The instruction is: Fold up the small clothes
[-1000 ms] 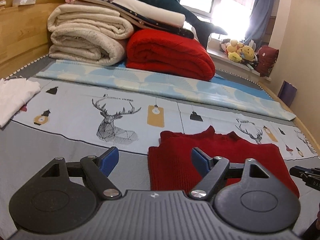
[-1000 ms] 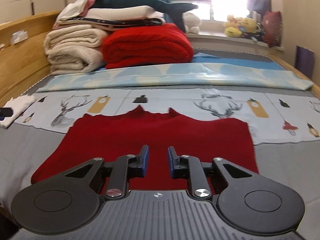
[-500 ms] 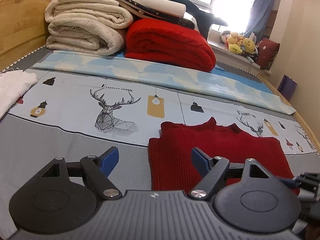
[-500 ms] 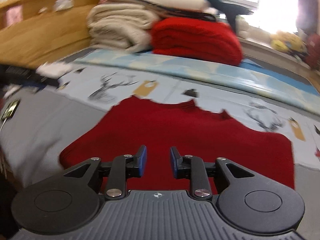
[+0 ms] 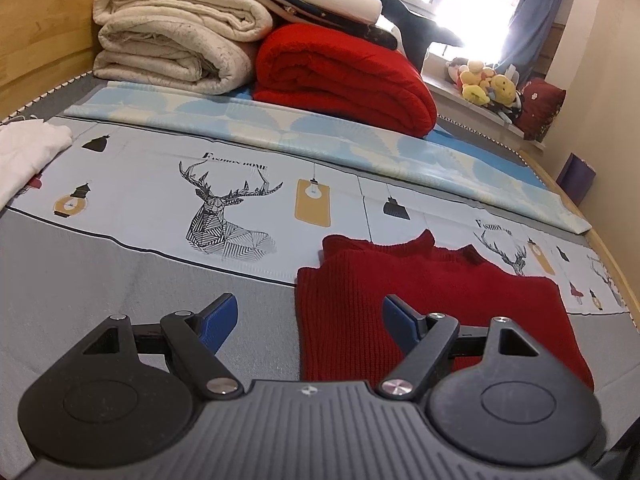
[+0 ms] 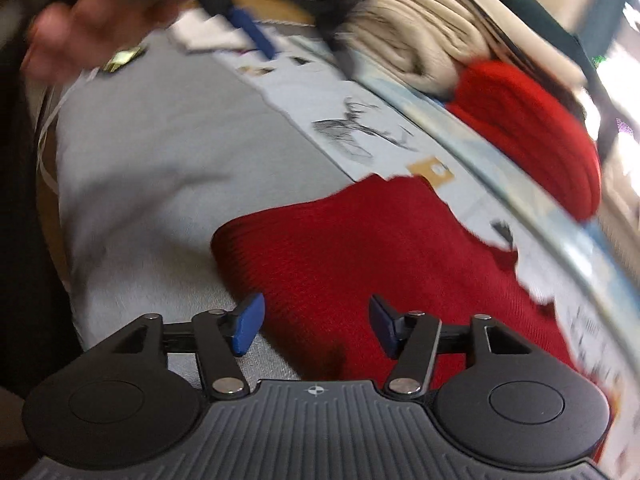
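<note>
A small red knit sweater (image 5: 420, 308) lies flat and folded on the bed, collar toward the far side. In the left wrist view my left gripper (image 5: 310, 320) is open and empty, low over the sweater's near left corner. In the blurred, tilted right wrist view the sweater (image 6: 380, 248) fills the middle. My right gripper (image 6: 314, 324) is open and empty over the sweater's near edge. The left gripper's blue finger (image 6: 252, 36) and the hand holding it (image 6: 80, 20) show blurred at the top left there.
Folded cream blankets (image 5: 176, 44) and a red blanket (image 5: 344, 76) are stacked at the bed's far side. A white garment (image 5: 24, 156) lies at the left edge. A deer-print sheet (image 5: 224, 200) covers the grey bed (image 5: 100, 280). Plush toys (image 5: 484, 84) sit on the window ledge.
My right gripper has opened wide and swung left and tilted, blurring its view. My left gripper stayed open and moved slightly forward toward the sweater's left corner.
</note>
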A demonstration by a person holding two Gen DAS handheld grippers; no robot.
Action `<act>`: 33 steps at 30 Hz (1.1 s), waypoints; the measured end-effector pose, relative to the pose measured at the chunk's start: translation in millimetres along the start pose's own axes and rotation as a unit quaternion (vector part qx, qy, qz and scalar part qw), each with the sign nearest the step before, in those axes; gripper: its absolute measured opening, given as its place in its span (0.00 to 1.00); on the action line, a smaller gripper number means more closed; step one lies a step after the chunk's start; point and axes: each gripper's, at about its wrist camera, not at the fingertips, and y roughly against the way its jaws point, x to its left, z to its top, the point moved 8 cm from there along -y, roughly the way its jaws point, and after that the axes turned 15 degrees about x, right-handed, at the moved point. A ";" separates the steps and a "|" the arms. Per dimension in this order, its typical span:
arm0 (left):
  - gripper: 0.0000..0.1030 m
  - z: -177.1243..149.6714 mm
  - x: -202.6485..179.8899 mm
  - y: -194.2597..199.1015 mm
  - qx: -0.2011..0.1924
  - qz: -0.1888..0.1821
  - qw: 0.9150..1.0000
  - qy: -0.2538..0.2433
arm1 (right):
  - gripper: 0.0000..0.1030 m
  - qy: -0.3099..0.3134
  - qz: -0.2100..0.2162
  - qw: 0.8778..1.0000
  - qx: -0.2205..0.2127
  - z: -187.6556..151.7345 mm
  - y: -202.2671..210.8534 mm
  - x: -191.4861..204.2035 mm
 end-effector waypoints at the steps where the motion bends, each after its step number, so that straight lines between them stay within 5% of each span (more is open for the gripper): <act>1: 0.81 0.2 -0.1 -1.4 0.002 0.001 1.000 -0.003 | 0.59 0.016 -0.006 1.000 0.002 0.6 -3.5 5.7; 7: 0.81 1.1 -1.8 -9.4 0.013 0.000 1.000 -0.008 | 0.59 0.097 -0.052 0.993 0.041 -1.6 -40.1 32.5; 16: 0.81 1.3 -1.3 -13.8 0.018 0.002 1.000 -0.008 | 0.57 0.081 -0.056 0.994 0.045 4.7 -58.8 24.9; 21: 0.81 0.7 3.9 -18.0 0.030 -0.012 0.999 0.019 | 0.24 0.046 -0.031 0.998 0.039 6.7 -57.7 13.2; 24: 0.82 -2.5 6.1 -27.6 0.056 -0.034 0.997 0.043 | 0.16 0.016 -0.023 0.999 0.019 11.2 -43.2 2.7; 28: 0.89 -9.6 1.7 -49.6 0.113 -0.082 0.987 0.078 | 0.15 -0.027 -0.020 0.999 -0.021 17.1 -10.5 -18.7; 33: 0.89 -19.9 -1.8 -81.5 0.191 -0.150 0.957 0.157 | 0.15 -0.067 -0.011 0.996 -0.050 9.3 20.6 -40.8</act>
